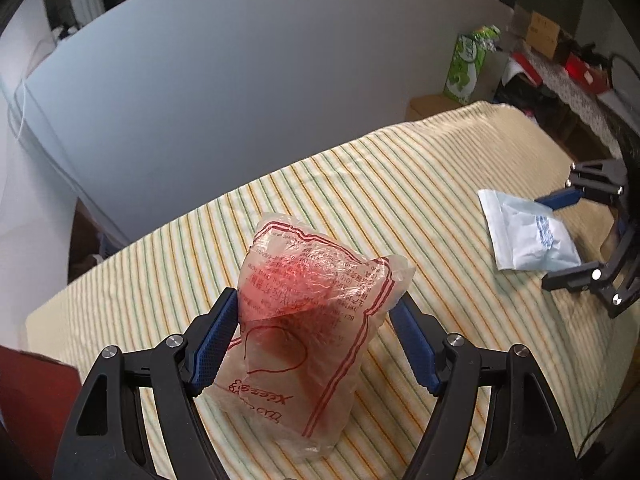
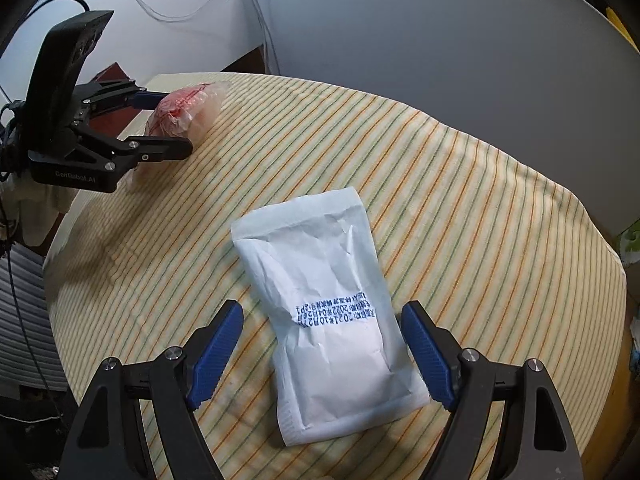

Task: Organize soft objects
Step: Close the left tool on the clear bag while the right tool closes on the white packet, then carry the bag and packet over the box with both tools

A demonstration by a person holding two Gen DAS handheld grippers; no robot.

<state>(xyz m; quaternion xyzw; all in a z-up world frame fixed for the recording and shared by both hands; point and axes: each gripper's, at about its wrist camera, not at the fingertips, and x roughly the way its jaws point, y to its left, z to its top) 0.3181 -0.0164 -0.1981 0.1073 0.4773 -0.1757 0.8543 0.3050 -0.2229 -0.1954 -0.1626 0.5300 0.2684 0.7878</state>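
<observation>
Progress: judged early. Neither soft item appears gathered or placed; both lie loose and well apart on the striped cloth.

Left gripper: jaws spread wide, straddling the clear red-printed bag. The bag's upper part stands up between the blue pads; the left pad looks to be touching or just beside the film, the right pad stands just clear. No squeeze on the bag is evident, so it reads as not yet gripped.

Right gripper: jaws spread wide, one on each side of the white paper pouch, which lies flat between them. Both pads appear apart from it.

Pose: both grippers angle steeply down onto the cloth, each over its own item.

Remaining, as judged: close on each item, lift it, and bring the two together. No destination is visible.
</observation>
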